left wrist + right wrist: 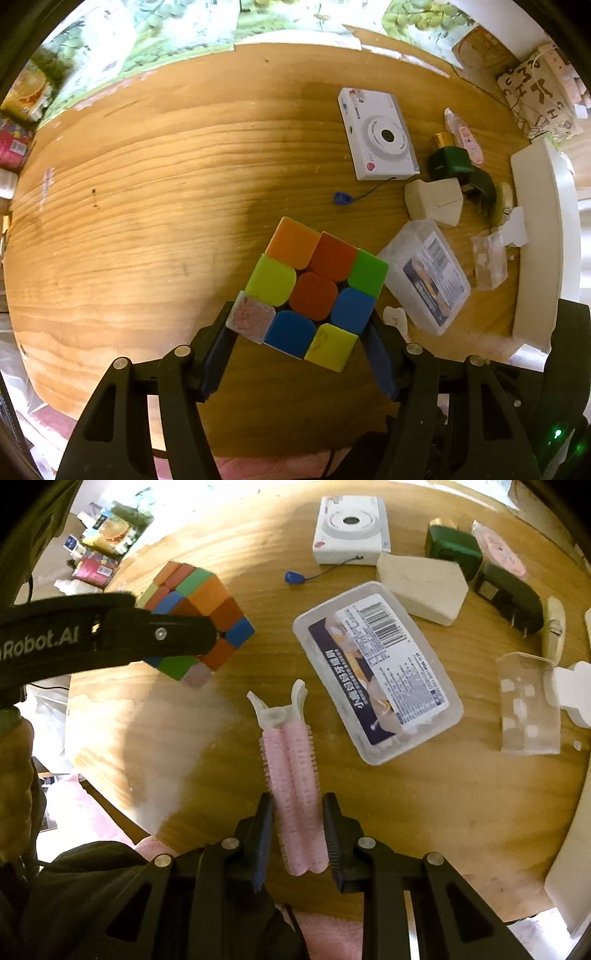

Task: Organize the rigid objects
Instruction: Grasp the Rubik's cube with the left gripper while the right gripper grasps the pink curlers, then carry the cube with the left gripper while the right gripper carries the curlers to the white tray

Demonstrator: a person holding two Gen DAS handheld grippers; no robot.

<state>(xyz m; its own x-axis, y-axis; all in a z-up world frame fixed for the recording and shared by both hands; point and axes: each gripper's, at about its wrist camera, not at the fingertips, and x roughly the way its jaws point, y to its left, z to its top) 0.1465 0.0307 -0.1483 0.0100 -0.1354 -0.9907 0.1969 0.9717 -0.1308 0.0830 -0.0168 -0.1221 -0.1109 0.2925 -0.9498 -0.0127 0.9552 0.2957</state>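
My left gripper [299,325] is shut on a coloured puzzle cube [310,288] and holds it above the wooden table [147,206]. The cube [207,616] and the left gripper's black finger [159,635] also show at the left of the right wrist view. My right gripper [297,812] is closed around a pink hair roller clip [291,775], which lies lengthwise between the fingers, its white clip end pointing away.
On the table's right lie a white toy camera [380,136], a clear plastic box with a label [376,668], a cream wedge block [421,587], a green bottle [454,550], a black charger [509,594] and a clear block [528,705]. A white tray [543,240] stands at the right edge.
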